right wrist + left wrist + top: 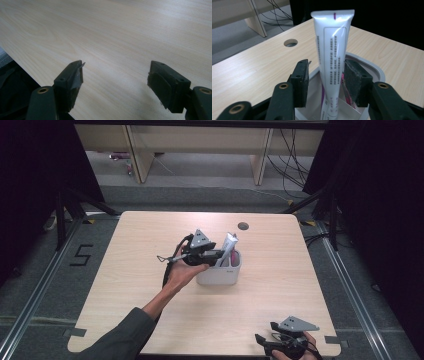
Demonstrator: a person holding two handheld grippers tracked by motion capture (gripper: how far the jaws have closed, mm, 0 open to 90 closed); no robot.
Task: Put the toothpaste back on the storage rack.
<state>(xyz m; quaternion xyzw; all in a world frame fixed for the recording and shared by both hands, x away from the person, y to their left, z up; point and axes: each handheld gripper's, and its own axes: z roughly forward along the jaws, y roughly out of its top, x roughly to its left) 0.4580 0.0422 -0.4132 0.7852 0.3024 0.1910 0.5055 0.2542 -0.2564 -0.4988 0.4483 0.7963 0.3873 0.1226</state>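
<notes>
Right tool (115,75) agape over bare table (120,30) — tube (332,57) between left tool (325,75) pads

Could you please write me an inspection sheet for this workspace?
Surface: light wood table with a round hole near its far edge.
Job's things: white tube standing in a white holder.
Clutter: nothing seen.
Grippers: left gripper open, tube between the jaws, left pad clear of it; right gripper open over bare table.
Cables: a black one trails from the left gripper; more on the floor behind.
Surroundings: grey floor, wooden furniture legs, dark curtains.
</notes>
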